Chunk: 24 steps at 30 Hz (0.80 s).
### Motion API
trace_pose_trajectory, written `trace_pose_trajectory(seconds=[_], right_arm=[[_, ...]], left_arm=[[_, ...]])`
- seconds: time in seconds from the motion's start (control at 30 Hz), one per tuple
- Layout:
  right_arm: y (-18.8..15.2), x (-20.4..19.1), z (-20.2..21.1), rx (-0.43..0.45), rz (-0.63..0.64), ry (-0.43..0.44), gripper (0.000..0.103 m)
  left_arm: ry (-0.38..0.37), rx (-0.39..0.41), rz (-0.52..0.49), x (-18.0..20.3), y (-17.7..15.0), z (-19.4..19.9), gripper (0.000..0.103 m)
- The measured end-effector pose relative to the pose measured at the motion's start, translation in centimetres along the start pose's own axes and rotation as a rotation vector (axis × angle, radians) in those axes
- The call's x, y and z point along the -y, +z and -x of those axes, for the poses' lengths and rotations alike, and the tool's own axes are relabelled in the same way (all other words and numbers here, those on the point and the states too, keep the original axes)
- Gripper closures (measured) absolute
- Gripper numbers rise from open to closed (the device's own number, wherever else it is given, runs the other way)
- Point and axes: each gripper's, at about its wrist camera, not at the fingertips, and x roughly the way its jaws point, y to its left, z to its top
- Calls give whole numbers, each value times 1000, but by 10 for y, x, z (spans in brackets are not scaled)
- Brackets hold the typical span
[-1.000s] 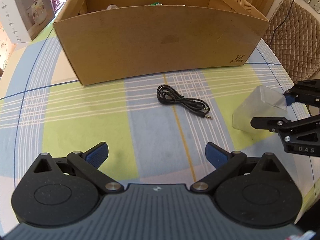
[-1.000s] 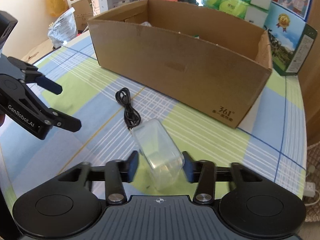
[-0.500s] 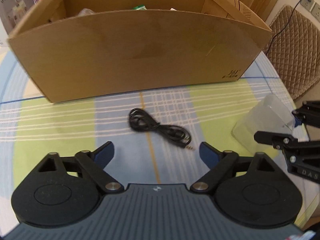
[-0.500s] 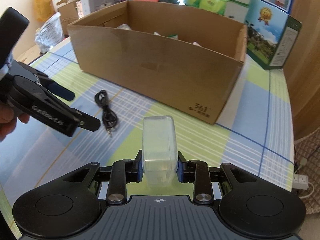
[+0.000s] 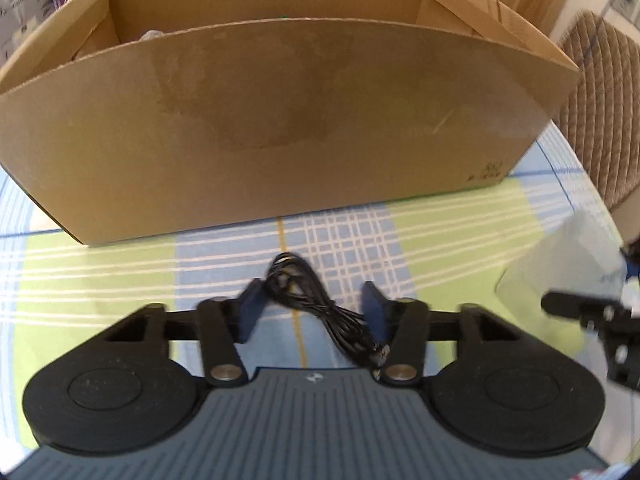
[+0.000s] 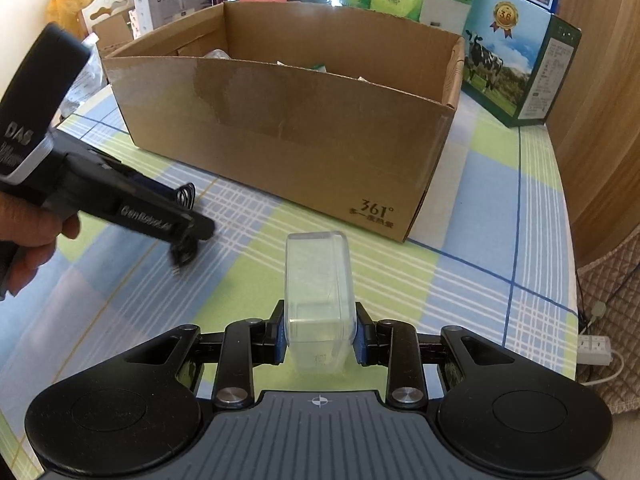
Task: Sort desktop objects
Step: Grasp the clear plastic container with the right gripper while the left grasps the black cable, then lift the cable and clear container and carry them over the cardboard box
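Checked blue, green and white tabletop (image 6: 472, 280) underneath everything. On it, well back, large open brown cardboard box (image 6: 304, 120), printed "361°" at its near right corner, with a few items just visible over the rim, too hidden to identify. Beyond the box, stacked product cartons along the far edge, among them a green carton with a cow picture (image 6: 516, 64).

Right gripper (image 6: 320, 340) level and pointing toward the box, pinching a clear rectangular plastic container (image 6: 318, 300) by its near end, blue pads pressed against both sides. Container jutting forward past the fingers, tipped slightly upward, apparently clear of the tabletop. Seen from the left wrist as a pale translucent shape (image 5: 568, 264) at the right edge.

Left gripper (image 5: 312, 312) lowered close to the tabletop in front of the box's long wall, angled downward, fingers partly spread on either side of a thin black coiled audio cable (image 5: 316, 300). Cable lying between the blue pads, loops toward the left pad, plug end near the right finger's base; firm grip not shown, pads not yet pressed together. From the right wrist, same gripper (image 6: 188, 236) reaching in from the left, held by a bare hand (image 6: 28, 240) wrapped around its handle, cable (image 6: 186, 196) peeking out above and below the fingers.
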Motion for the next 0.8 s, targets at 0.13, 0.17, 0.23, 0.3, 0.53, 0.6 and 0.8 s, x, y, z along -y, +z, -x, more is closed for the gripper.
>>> trace_pose_trajectory(seconds=[0.13,0.17,0.23,0.3,0.53,0.6,0.8], right_arm=[[-2,-6,2,-3,-12,5,75],[-2,-7,3,-1,-19,10,75],[-4,-10,5,-1,-33,22,75],[-6,-13,9,-1,-44,26,75],[-8,-25,25,-4,-77,30,75],[-7,-28,32,0,-81,25,75],[-2,-41,54,14,-69,8,75]], left_arm=[[-11,-28,-30,-8,-10,9,92],[-11,-37,-37,-11,-13,12,92],[-12,-51,-48,-15,-21,18,93],[-16,-63,-60,-15,-27,23,93],[-8,-95,-82,-16,-47,44,93],[-6,-95,-85,-15,-51,50,94],[-13,-90,-94,-10,-60,77,94]])
